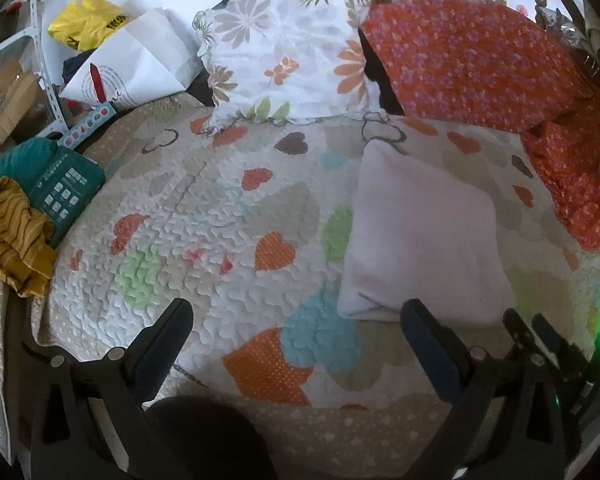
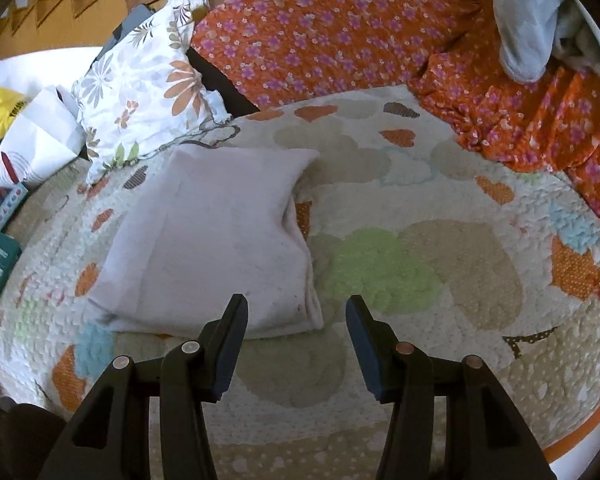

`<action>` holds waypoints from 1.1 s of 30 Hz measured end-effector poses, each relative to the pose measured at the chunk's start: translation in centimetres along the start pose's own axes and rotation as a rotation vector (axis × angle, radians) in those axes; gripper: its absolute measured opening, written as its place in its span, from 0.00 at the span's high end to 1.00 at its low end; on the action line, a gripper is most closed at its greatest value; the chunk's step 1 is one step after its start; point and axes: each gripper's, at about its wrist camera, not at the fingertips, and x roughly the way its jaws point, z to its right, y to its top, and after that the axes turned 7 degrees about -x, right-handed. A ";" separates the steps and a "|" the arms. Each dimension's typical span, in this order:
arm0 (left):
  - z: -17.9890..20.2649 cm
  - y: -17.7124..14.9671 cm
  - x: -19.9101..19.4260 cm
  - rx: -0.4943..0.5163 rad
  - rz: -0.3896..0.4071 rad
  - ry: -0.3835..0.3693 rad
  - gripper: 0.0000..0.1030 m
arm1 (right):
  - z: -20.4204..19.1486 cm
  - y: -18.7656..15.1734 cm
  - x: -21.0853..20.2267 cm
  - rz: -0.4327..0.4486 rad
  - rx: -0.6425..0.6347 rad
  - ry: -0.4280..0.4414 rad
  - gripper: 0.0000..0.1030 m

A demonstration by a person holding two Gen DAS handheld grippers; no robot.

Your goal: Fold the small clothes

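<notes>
Looking along the left gripper [image 1: 296, 312], I see its two fingers spread wide, with nothing between them, above the near edge of the quilted bed cover [image 1: 228, 216] with coloured hearts. A folded white cloth [image 1: 424, 232] lies flat on the cover, toward its right side, and the right finger tip is just beside the near edge of this cloth; if they touch I cannot tell. At the far edge lean a floral pillow [image 1: 288, 60] and an orange flowered pillow [image 1: 476, 60]. At the left edge are a teal box [image 1: 66, 188], a mustard striped garment [image 1: 12, 236], a white paper bag [image 1: 136, 64] and a yellow plastic bag [image 1: 84, 20]. From the right wrist view, the right gripper [image 2: 296, 312] is also spread apart and empty, above the near part of the cover. The white cloth [image 2: 216, 240] lies left of the middle, its near right corner just before the left finger. A pale blue garment [image 2: 532, 16] lies in the far right corner.
</notes>
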 end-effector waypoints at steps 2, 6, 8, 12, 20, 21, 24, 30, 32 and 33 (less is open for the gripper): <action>0.1 -0.1 0.4 0.005 -0.014 -0.013 0.00 | 0.0 -0.1 0.0 -0.001 0.004 -0.007 0.46; 0.7 -0.4 1.2 0.030 -0.044 -0.054 0.00 | -0.1 -0.1 -0.1 0.007 0.006 -0.029 0.44; 0.8 -0.6 1.4 0.046 -0.048 -0.066 0.00 | -0.1 -0.1 0.0 0.004 0.010 -0.040 0.44; 0.2 -0.7 2.1 0.059 -0.066 -0.093 0.00 | -0.3 -0.1 0.5 -0.006 0.014 -0.072 0.44; -1.8 -0.4 3.6 0.016 -0.102 -0.128 0.00 | -2.0 -0.4 1.8 -0.032 -0.048 -0.132 0.44; -2.1 -0.3 3.8 0.009 -0.106 -0.131 0.00 | -2.2 -0.5 2.0 -0.039 -0.054 -0.136 0.44; -2.8 -0.2 4.5 -0.008 -0.123 -0.137 0.00 | -2.6 -0.7 2.5 -0.051 -0.066 -0.148 0.43; -3.3 -0.2 5.6 -0.028 -0.143 -0.134 0.00 | -2.9 -0.9 3.2 -0.063 -0.076 -0.162 0.41; -3.3 -0.1 5.9 -0.031 -0.147 -0.134 0.00 | -3.0 -0.9 3.3 -0.064 -0.078 -0.164 0.41; -3.3 -0.1 6.1 -0.031 -0.149 -0.135 0.00 | -2.9 -0.9 3.4 -0.065 -0.078 -0.163 0.40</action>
